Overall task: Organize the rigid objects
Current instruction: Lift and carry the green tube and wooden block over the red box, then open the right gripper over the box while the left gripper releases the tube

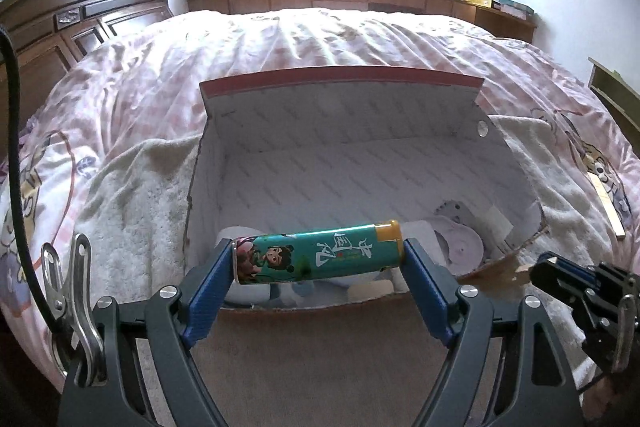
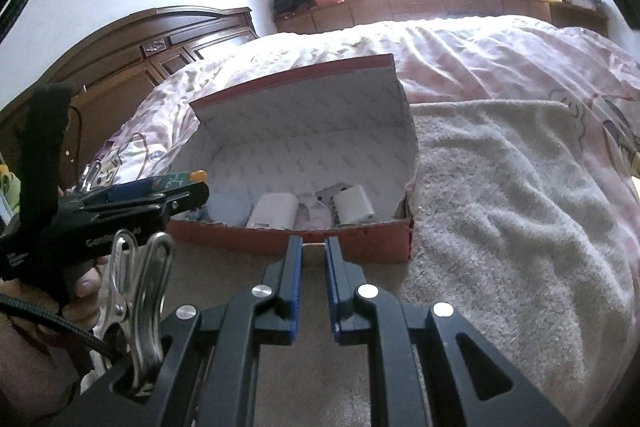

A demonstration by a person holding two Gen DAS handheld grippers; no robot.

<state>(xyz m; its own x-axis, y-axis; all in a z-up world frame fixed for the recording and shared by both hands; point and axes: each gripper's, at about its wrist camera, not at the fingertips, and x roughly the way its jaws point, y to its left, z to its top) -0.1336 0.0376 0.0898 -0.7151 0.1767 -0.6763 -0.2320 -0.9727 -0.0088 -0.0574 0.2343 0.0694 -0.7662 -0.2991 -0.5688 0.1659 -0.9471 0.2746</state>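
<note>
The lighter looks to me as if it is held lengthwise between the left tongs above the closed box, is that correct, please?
Not quite: the box is open, its lid folded back, as the left wrist view shows. The rest stands: the left tongs hold the lighter lengthwise above it.

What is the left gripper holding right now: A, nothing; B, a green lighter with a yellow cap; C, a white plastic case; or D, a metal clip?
B: the left gripper is shut on the green lighter, gripped end to end between the blue pads just above the front wall of the open box.
</note>
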